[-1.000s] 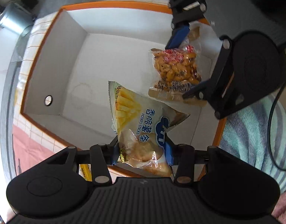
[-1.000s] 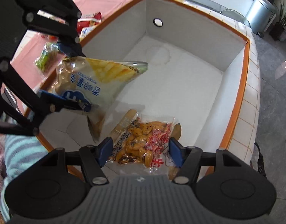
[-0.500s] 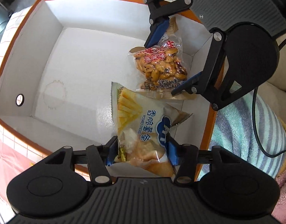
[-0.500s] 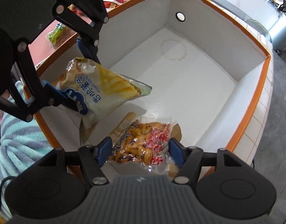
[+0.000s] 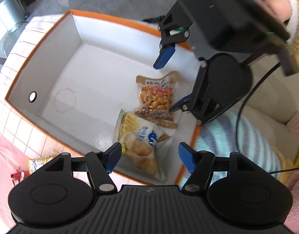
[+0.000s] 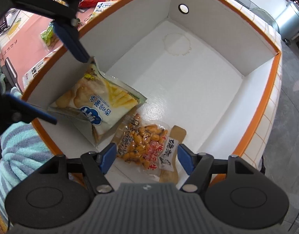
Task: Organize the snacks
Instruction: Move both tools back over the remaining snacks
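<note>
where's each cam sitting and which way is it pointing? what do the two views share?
Left wrist: on the left gripper, looking steeply down into the white box; its jaws are opening, clear of the potato sticks bag below; right gripper and a striped sleeve show.
Right wrist: on the right gripper, looking straight down over the peanut packet; left gripper at upper left.
Shared: box, both packets, each other's gripper.
</note>
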Tool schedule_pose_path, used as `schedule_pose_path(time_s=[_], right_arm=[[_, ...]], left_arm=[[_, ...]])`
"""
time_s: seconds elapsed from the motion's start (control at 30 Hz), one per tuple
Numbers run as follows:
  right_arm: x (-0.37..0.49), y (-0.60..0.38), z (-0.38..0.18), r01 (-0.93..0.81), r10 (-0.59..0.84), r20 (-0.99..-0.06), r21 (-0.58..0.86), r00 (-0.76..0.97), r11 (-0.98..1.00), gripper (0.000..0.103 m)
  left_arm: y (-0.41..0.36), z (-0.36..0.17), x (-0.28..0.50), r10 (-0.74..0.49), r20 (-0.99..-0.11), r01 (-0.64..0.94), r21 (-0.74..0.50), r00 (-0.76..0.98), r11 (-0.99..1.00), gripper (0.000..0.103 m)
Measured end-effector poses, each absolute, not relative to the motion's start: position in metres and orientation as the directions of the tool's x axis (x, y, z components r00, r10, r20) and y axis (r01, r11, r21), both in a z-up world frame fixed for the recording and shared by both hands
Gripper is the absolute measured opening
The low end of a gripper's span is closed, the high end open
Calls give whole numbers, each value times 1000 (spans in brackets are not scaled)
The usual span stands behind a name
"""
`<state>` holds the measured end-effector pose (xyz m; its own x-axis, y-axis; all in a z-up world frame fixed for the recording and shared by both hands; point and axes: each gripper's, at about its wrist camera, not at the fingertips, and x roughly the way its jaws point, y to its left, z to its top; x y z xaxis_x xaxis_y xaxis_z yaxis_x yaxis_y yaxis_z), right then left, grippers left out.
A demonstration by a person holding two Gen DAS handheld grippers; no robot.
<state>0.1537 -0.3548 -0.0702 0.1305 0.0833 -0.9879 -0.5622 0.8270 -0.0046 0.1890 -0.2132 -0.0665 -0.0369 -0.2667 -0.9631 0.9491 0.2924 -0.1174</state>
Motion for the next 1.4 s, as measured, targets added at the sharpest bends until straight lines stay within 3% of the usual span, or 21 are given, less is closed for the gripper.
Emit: schedule_pose_path(time_s=[0.27,0.57,0.83,0.97,1.23,1.4], right_arm=[[137,-336,-36,-415,81,-977,-9,199,910,66],[95,-269,21,-296,267,-898,164,351,941,67],[70,-192,13,-257,321,-845,227,428,939,67],[62,-170,5,-201,331,-826,267,457,943,67],[46,-129,-36,-52,182,-819,184,544,982,67],[50,-128,-65,54,153,-842,210,518,976,70]], left_arm=[[-156,-28,165,-346,-933,876,-89,93,475,78],[-58,18,144,-373,-864,608,-102,338,787,78],[-4,15,99,-359,-811,406,-167,462,899,78],[15,10,88,-298,-812,330,-139,501,934,78],[41,-2,81,-227,-814,250,-105,534,963,78],[46,-14,91,-237,-825,250,-120,513,961,78]])
